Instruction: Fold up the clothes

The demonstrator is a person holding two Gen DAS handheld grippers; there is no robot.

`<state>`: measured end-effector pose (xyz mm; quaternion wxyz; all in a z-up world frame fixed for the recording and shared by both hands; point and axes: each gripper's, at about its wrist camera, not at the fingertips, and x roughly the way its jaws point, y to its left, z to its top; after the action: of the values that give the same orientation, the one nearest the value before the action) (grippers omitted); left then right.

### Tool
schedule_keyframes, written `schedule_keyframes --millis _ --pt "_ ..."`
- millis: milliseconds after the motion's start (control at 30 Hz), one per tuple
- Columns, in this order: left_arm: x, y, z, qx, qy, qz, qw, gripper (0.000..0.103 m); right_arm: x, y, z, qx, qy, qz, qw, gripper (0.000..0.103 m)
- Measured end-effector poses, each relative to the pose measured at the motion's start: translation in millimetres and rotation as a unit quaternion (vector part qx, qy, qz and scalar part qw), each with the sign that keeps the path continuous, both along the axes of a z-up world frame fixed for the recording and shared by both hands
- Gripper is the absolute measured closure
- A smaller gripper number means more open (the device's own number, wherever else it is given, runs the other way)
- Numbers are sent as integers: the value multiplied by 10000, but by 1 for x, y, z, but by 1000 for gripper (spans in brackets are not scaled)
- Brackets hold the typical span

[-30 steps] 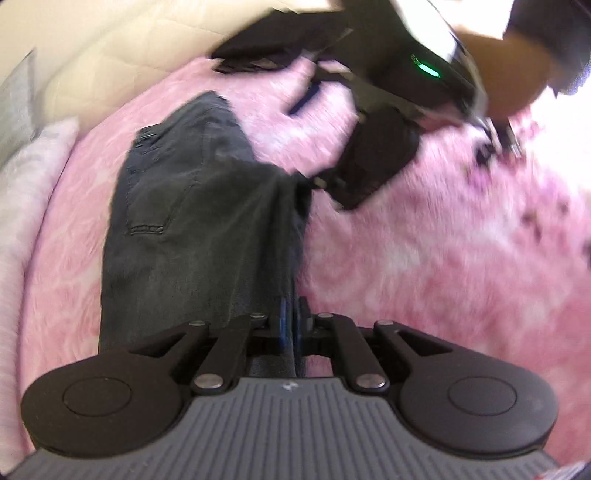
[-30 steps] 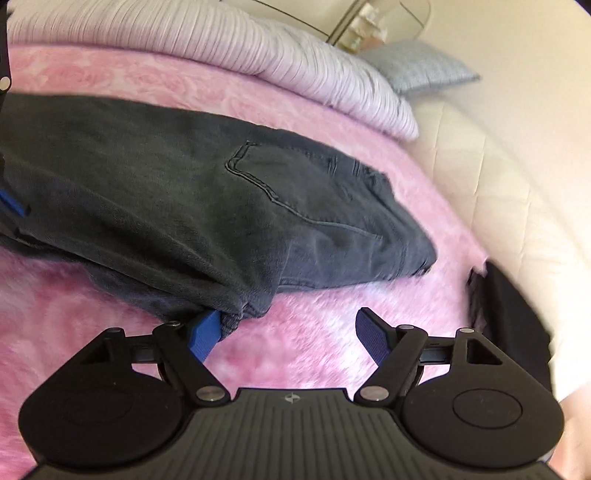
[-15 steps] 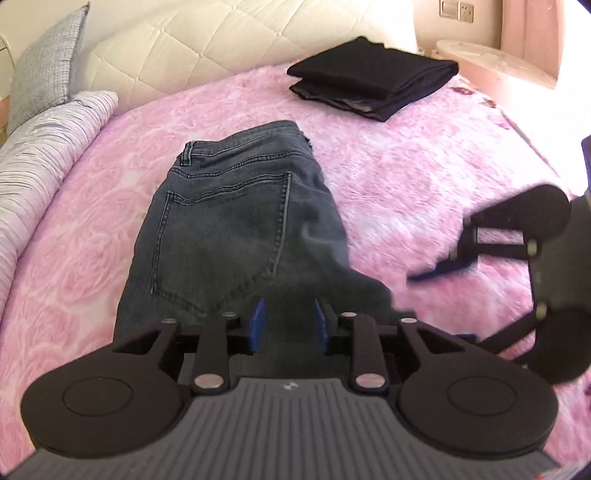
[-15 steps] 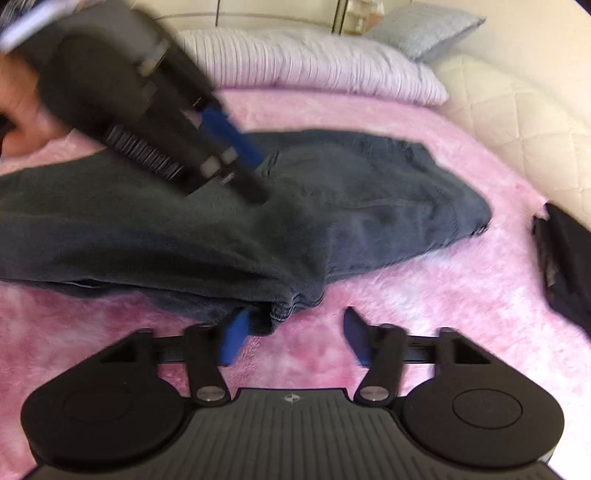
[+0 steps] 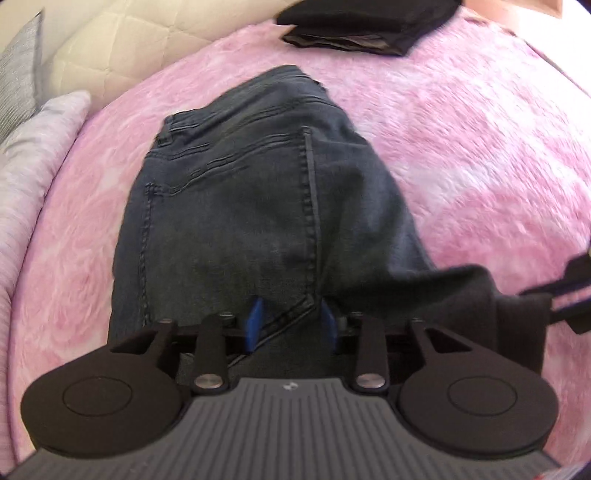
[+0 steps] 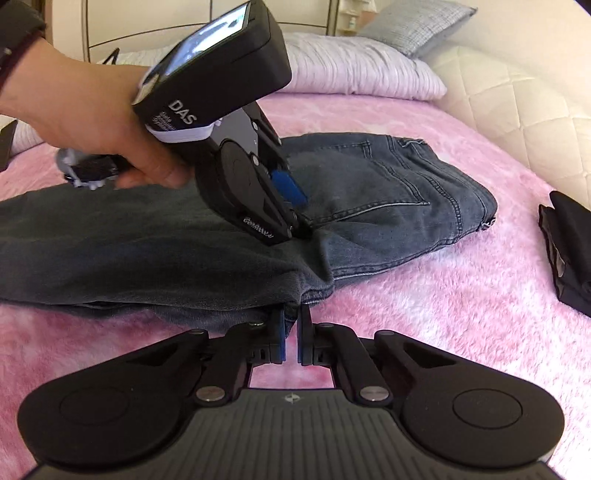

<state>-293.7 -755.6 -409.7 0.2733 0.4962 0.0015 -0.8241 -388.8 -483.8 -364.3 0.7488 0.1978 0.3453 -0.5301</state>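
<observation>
Dark grey jeans [image 5: 240, 206] lie flat on the pink bed cover, back pocket up, waistband at the far end. They also show in the right wrist view [image 6: 369, 206]. My left gripper [image 5: 291, 321] is open, its blue pads resting on the jeans below the pocket; it also shows in the right wrist view [image 6: 291, 192], pressed down on the denim. My right gripper [image 6: 291, 328] is shut on the near folded edge of the jeans at the crotch. Part of the right gripper shows at the right edge of the left wrist view [image 5: 565, 299].
A folded black garment [image 5: 365, 22] lies on the pink cover [image 5: 480, 147] beyond the waistband, also in the right wrist view [image 6: 569, 243]. Striped pillows [image 6: 351, 70] and a grey cushion [image 6: 413, 22] line the quilted headboard [image 6: 517, 96].
My right gripper has closed on the jeans' near edge. My left gripper has opened, let go of the denim and come down on the jeans near the back pocket.
</observation>
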Motion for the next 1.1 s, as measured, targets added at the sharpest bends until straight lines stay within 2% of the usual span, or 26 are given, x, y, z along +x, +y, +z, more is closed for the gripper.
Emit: schedule_keyframes --millis 67,133,200,367,467,600,700,767,800,867,933,1000,1100 --pt "6 -7 3 285 217 181 9992 70 -1 3 -4 57 54 59 10000 101" --pt "12 -13 10 617 476 279 9966 76 -3 4 -8 161 47 61 9998 101" --pt "21 -11 21 578 671 288 9957 76 -5 5 -9 214 9 42 9998 101" --pt "37 2 5 467 226 386 9979 76 -3 13 -5 239 15 58 9997 101" --pt "55 15 18 372 322 701 9963 77 -2 14 -5 273 38 104 9996 101" --pt "86 36 33 311 362 1167 9920 77 -3 17 -2 262 88 242 9993 101" --pt "113 47 17 469 -51 1553 9867 77 -3 18 -1 295 109 281 9991 101" --pt "131 48 6 497 -92 1769 9829 75 -2 17 -1 332 117 295 9989 101" --pt "138 46 4 514 -44 1896 9805 70 -2 17 0 338 145 323 9988 100" --pt "148 41 13 491 30 2178 9747 72 0 17 1 335 257 414 9982 99" --pt "162 45 27 299 -4 2294 9729 73 1 20 5 362 329 468 9977 98" --pt "185 56 42 154 -86 2427 9699 73 3 24 11 403 418 543 9968 98" --pt "237 84 61 59 -341 2750 9608 73 10 36 19 381 546 795 9946 94"
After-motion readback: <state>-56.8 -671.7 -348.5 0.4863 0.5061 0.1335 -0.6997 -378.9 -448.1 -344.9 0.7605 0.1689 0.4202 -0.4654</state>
